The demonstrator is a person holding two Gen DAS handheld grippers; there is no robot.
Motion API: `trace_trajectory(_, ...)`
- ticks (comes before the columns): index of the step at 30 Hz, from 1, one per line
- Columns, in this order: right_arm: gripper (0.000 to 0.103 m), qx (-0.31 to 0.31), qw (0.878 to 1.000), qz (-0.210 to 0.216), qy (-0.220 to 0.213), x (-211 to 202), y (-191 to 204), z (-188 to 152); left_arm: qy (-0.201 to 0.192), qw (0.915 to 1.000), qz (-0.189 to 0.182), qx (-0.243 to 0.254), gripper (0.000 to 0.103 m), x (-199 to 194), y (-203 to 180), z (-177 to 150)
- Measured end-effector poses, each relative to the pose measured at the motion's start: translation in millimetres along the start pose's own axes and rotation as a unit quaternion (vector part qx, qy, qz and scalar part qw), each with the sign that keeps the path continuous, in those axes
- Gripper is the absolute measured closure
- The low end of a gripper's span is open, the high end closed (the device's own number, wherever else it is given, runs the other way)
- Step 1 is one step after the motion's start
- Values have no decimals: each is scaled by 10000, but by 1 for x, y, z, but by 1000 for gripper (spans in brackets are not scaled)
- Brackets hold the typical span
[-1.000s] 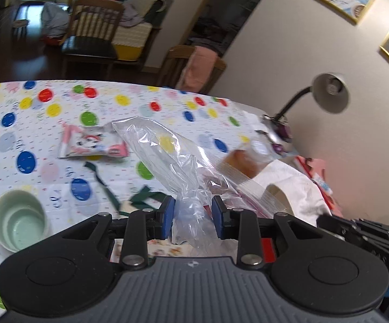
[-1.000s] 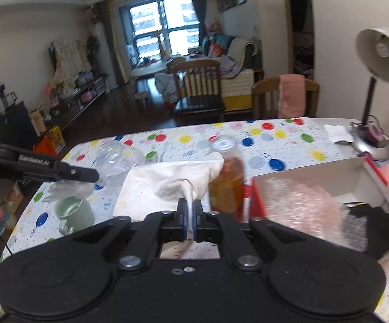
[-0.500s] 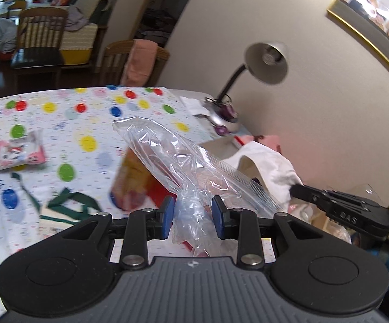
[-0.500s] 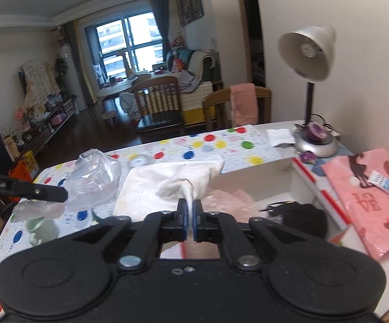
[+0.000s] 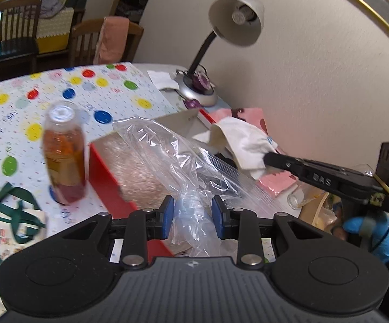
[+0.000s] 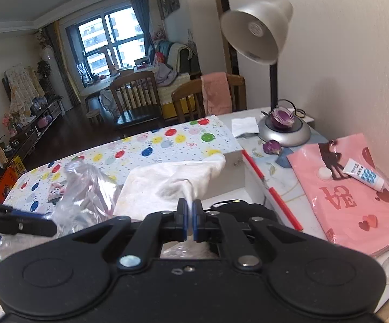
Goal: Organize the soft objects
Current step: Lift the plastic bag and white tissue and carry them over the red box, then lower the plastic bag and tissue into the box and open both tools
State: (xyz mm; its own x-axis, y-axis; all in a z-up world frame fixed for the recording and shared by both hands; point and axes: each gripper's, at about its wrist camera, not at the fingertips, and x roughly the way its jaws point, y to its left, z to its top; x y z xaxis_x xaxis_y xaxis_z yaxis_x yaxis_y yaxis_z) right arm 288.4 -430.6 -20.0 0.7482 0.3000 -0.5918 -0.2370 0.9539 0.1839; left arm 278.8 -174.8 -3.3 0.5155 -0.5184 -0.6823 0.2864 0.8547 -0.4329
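A polka-dot tablecloth [image 5: 59,91] covers the table by a desk lamp [image 5: 235,21]. The left gripper [image 5: 193,212] pinches a clear plastic bag [image 5: 167,148] bunched between its pads, above the red box [image 5: 105,177]. The right gripper [image 6: 190,219] is clamped on a white cloth [image 6: 167,183] fanning out ahead of it.

1 clear plastic bag [image 5: 167,145]; 1 white cloth [image 6: 167,185]; 1 bottle [image 5: 64,150]; 1 lamp [image 6: 261,37]; 1 open box [image 5: 105,172]; 2 chairs [image 6: 138,97].

Two close wrist views, angled down (sharing lamp [image 5: 235,21])
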Motion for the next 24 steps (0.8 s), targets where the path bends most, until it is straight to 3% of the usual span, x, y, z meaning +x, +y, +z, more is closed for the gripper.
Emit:
trace_trajectory(8,100,112,9996,22,262,36,-34,11,316,9995,46,-24,73,45,-24,8)
trace_trajectory(24,98,-53,9942,-76,1072,133,-50,28,649,9970,433,-24,73,114,-34,22)
